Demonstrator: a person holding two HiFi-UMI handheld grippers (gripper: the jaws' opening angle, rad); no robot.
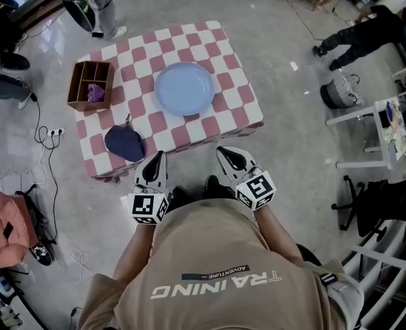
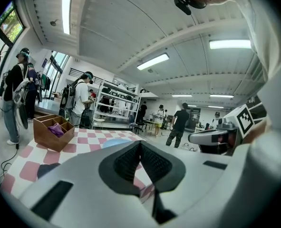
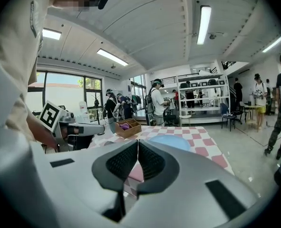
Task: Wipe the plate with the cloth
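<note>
Our forearms are hiding under our torso in the head view. In the left gripper (image 1: 159, 158) view, its own jaws are covering most of the plate (image 1: 184, 88) and cloth (image 1: 124, 144). We are holding both grippers side by side at the table's (image 1: 240, 71) near edge, pointing almost level across it. The left gripper is clenched on nothing, and the right gripper (image 1: 226, 154) likewise. The plate is sitting mid-table; the cloth is lying near-left, just beyond the left gripper.
</note>
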